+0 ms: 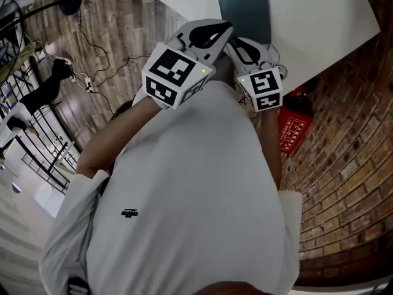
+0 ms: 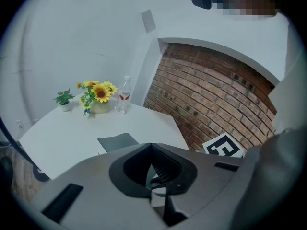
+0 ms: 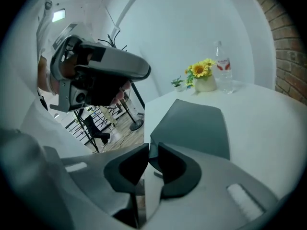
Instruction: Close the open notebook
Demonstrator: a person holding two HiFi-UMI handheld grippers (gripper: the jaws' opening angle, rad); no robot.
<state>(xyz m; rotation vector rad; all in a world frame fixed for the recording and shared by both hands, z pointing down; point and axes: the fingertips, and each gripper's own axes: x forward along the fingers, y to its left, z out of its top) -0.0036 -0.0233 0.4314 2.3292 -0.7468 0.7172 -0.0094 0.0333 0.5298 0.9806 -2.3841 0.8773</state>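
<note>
The notebook [image 1: 242, 8] lies flat on the white table [image 1: 319, 17] with its dark grey-green cover up; no open pages show in any view. It also appears in the left gripper view as the notebook [image 2: 117, 141] and in the right gripper view as the notebook [image 3: 194, 126], just beyond the jaws. My left gripper [image 1: 226, 31] hovers at the table's near edge, its tips touching, nothing held [image 2: 151, 146]. Beside it my right gripper [image 1: 238, 44] points at the notebook's near edge, a narrow slit between its tips, nothing in it [image 3: 149, 151].
A pot of sunflowers [image 3: 204, 78], a water bottle [image 3: 222, 68] and a small green plant [image 2: 64, 99] stand at the table's far side. A brick wall [image 2: 211, 95] runs on the right. A red box [image 1: 293, 128] sits on the floor under the table edge.
</note>
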